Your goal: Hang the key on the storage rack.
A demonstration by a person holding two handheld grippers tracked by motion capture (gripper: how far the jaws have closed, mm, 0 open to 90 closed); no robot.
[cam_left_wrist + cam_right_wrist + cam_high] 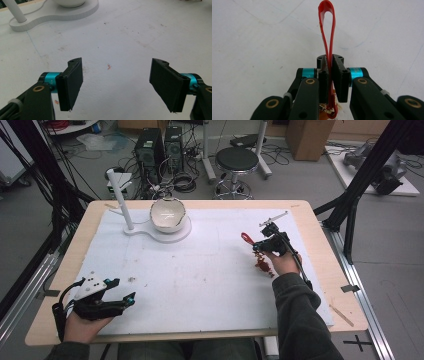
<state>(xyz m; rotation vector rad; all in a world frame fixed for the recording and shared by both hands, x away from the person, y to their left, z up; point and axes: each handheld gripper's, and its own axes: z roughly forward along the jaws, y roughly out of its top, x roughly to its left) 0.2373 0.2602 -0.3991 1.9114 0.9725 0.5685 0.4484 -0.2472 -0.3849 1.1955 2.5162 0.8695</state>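
Holding a red loop (327, 30), a thin band folded back on itself, my right gripper (329, 75) has its fingers (340, 77) pressed together on the loop's lower part, at the right side of the white surface (200, 270). From this I judge the pickup done; carrying the loop wherever it belongs seems left, perhaps to the white bowl (167, 214) on its stand (150, 231) at the far left, though I cannot tell. My left gripper (117, 85) waits near the front left corner, fingers (72, 82) wide apart with nothing between them.

The high view shows small red pieces (263, 266) dangling or lying under my right hand (285, 262). The right gripper view shows the loop's rounded top and a gold-coloured bit by its lower end. The left gripper view shows faint reddish specks on the surface.
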